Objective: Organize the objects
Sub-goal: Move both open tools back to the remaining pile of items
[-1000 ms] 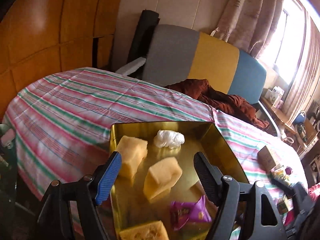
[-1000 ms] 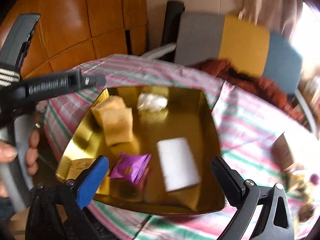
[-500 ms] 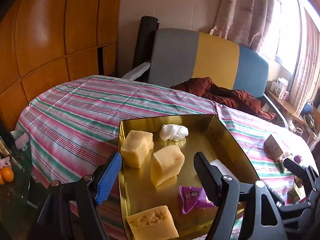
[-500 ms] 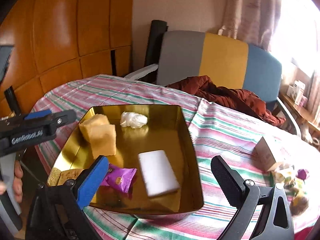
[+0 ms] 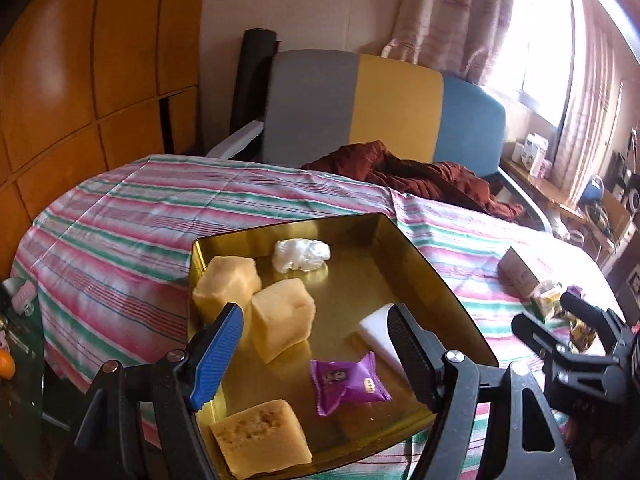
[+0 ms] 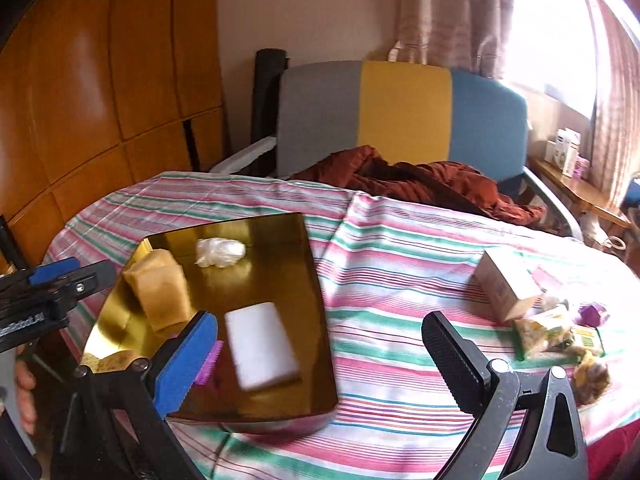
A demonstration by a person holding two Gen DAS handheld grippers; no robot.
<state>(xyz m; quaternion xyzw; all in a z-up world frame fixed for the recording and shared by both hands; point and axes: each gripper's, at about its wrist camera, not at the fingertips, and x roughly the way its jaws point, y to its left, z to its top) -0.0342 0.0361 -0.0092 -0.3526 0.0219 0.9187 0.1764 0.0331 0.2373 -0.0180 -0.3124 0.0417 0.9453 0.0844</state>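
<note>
The gold tray (image 5: pixel 420 264) already holds sponges, a purple packet (image 5: pixel 347 381) and a white block, while both grippers (left (image 5: pixel 308 354), right (image 6: pixel 320 364)) gape empty and small packets (image 6: pixel 556 332) lie right of it.

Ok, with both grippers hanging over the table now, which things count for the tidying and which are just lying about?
Part of the job:
- gold tray
- three yellow sponge blocks in it
- white block
- purple packet
- crumpled white wrapper
- small carton and loose snack packets on the striped tablecloth

Just lying about:
- rust-red cloth
- tricolour chair
- curtains
</note>
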